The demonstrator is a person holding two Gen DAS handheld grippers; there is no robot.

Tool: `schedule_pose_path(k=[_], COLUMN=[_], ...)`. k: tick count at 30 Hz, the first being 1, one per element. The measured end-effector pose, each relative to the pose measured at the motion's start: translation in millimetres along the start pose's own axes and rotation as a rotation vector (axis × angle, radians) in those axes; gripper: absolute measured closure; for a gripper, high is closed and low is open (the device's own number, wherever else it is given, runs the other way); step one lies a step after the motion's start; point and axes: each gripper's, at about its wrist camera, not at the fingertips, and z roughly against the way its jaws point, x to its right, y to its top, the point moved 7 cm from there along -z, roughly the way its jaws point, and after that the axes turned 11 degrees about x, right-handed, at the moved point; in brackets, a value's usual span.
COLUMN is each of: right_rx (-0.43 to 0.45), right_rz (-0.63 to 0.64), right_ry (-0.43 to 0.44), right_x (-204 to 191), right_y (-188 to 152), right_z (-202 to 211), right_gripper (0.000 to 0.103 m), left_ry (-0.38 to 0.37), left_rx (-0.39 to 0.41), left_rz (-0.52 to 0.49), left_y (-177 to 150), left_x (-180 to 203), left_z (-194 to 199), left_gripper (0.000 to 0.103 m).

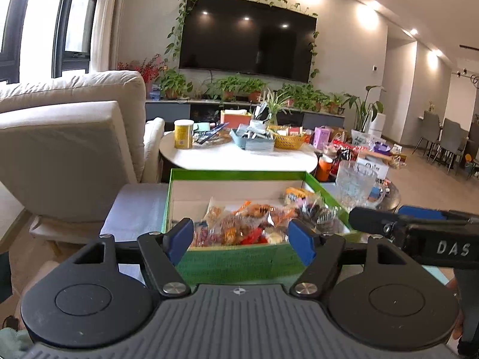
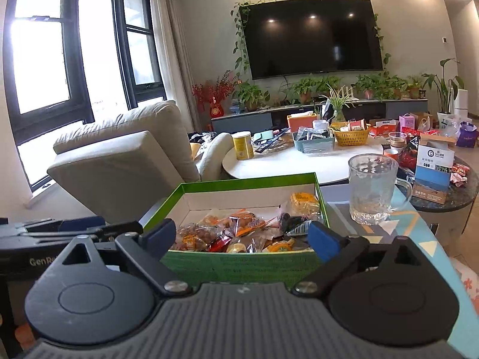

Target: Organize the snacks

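Observation:
A green cardboard box with a white inside sits on the low table right in front of me, holding several wrapped snacks piled at its near end. My left gripper hangs open just before the box's near wall, with nothing between its blue pads. In the right wrist view the same box and its snacks lie ahead of my right gripper, which is also open and empty. Each gripper's body shows at the edge of the other's view.
A glass mug stands right of the box on a patterned mat. Behind is a round white table with a yellow can, a yellow basket and trays. A beige sofa is at left, a blue-and-white carton at right.

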Motion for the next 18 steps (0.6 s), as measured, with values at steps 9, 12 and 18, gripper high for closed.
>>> schedule_pose_path(k=[9, 12, 18], right_rx=[0.024, 0.027, 0.033], right_rz=[0.017, 0.020, 0.009], right_ry=[0.005, 0.003, 0.005], right_x=[-1, -1, 0], right_y=[-2, -3, -5], right_z=[21, 25, 33], right_gripper=[0.053, 0.053, 0.053], left_ry=[0.054, 0.062, 0.081], left_rx=[-0.018, -0.015, -0.023], left_rz=[-0.029, -0.030, -0.071], left_y=[-9, -11, -18], left_x=[4, 6, 10], left_z=[22, 28, 36], left_gripper=[0.031, 0.031, 0.031])
